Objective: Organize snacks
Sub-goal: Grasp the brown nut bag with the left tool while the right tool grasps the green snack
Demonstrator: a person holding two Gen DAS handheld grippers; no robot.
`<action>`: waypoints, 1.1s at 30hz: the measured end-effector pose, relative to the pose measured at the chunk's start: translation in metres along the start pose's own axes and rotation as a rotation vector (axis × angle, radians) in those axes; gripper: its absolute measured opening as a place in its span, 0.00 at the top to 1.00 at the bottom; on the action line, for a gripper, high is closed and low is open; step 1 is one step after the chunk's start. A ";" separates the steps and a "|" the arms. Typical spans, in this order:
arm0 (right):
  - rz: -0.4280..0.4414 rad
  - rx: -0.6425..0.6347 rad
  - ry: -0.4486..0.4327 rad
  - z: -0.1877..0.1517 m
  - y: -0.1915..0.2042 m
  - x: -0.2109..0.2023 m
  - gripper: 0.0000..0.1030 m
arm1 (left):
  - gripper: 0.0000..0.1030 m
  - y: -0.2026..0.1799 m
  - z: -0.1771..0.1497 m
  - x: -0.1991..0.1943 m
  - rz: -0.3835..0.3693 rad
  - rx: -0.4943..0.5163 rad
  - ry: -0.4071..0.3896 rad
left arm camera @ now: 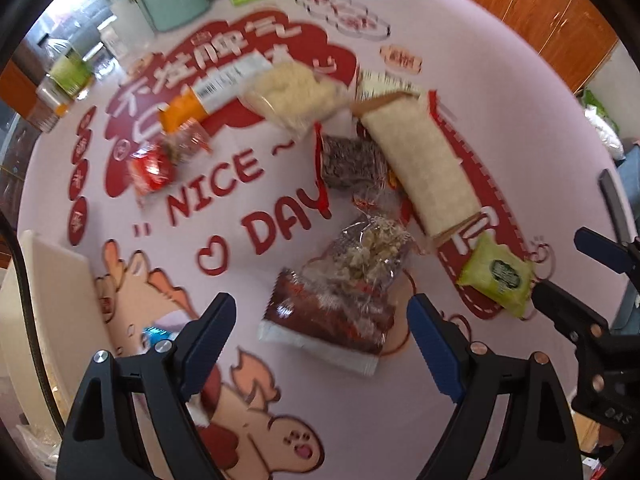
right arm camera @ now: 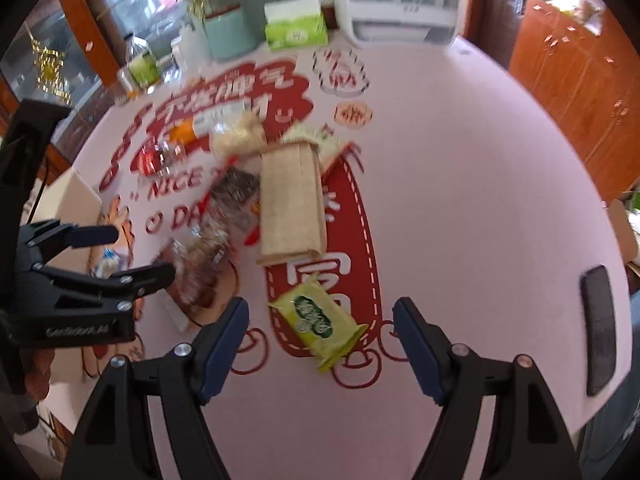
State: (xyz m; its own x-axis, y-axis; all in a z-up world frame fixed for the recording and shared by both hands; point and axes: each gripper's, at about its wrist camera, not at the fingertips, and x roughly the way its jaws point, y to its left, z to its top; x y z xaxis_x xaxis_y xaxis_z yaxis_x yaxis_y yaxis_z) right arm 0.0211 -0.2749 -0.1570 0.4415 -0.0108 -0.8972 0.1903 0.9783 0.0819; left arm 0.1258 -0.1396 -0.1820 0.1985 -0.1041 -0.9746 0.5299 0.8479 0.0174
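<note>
Snack packets lie scattered on a pink printed tablecloth (left arm camera: 400,48). My left gripper (left arm camera: 322,322) is open, just above a dark red packet (left arm camera: 326,322) and a clear nut packet (left arm camera: 368,256). My right gripper (right arm camera: 320,330) is open around a green packet (right arm camera: 318,322), not touching it; the green packet also shows in the left wrist view (left arm camera: 498,274). Further back lie a long beige packet (left arm camera: 424,160), a dark seed packet (left arm camera: 350,162), a white crumbly packet (left arm camera: 298,94), an orange-and-white packet (left arm camera: 212,94) and a small red packet (left arm camera: 154,166).
A white tray or box (left arm camera: 52,304) stands at the left edge, with a small blue wrapper (left arm camera: 158,334) beside it. A teal canister (right arm camera: 230,32), a green tissue box (right arm camera: 294,26) and a white appliance (right arm camera: 400,0) stand at the back. A black phone (right arm camera: 598,324) lies at the right.
</note>
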 end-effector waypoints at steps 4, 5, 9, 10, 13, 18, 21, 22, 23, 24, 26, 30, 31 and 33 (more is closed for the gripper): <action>0.017 -0.051 0.050 0.000 -0.008 0.022 0.27 | 0.16 -0.002 0.007 0.026 -0.009 -0.026 0.066; 0.023 -0.060 0.060 -0.001 -0.010 0.026 0.27 | 0.16 -0.002 0.009 0.031 -0.016 -0.036 0.076; 0.047 -0.105 0.084 -0.003 -0.009 0.037 0.27 | 0.16 -0.004 0.015 0.042 -0.021 -0.046 0.094; 0.050 -0.127 0.085 -0.005 -0.007 0.039 0.27 | 0.16 -0.005 0.017 0.043 -0.021 -0.044 0.095; 0.034 -0.185 0.079 -0.008 0.000 0.043 0.27 | 0.16 -0.007 0.021 0.047 -0.029 -0.047 0.092; 0.023 -0.244 0.105 -0.011 0.008 0.056 0.45 | 0.17 -0.006 0.026 0.050 -0.057 -0.046 0.088; 0.013 -0.259 0.100 -0.011 0.011 0.058 0.54 | 0.30 -0.008 0.031 0.048 -0.076 -0.035 0.067; 0.013 -0.266 0.096 -0.011 0.012 0.058 0.59 | 0.42 -0.010 0.032 0.046 -0.076 -0.020 0.051; 0.014 -0.268 0.093 -0.011 0.013 0.058 0.61 | 0.60 -0.013 0.034 0.044 -0.081 -0.006 0.038; 0.011 -0.268 0.091 -0.011 0.013 0.058 0.61 | 0.62 -0.015 0.036 0.042 -0.088 0.002 0.032; 0.007 -0.270 0.089 -0.010 0.014 0.058 0.62 | 0.63 -0.016 0.037 0.042 -0.096 0.002 0.032; -0.002 -0.259 0.084 -0.011 0.015 0.058 0.62 | 0.64 -0.015 0.037 0.040 -0.100 -0.001 0.029; -0.005 -0.255 0.084 -0.011 0.016 0.058 0.63 | 0.64 -0.015 0.037 0.040 -0.102 -0.004 0.032; -0.005 -0.241 0.094 -0.011 0.017 0.057 0.63 | 0.64 -0.013 0.033 0.035 -0.099 -0.001 0.028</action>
State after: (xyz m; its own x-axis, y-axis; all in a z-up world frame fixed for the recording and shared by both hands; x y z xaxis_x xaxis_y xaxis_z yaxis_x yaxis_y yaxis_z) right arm 0.0401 -0.2569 -0.2118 0.3558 -0.0075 -0.9345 -0.0276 0.9994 -0.0185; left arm 0.1526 -0.1712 -0.2089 0.1220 -0.1723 -0.9775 0.5453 0.8345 -0.0791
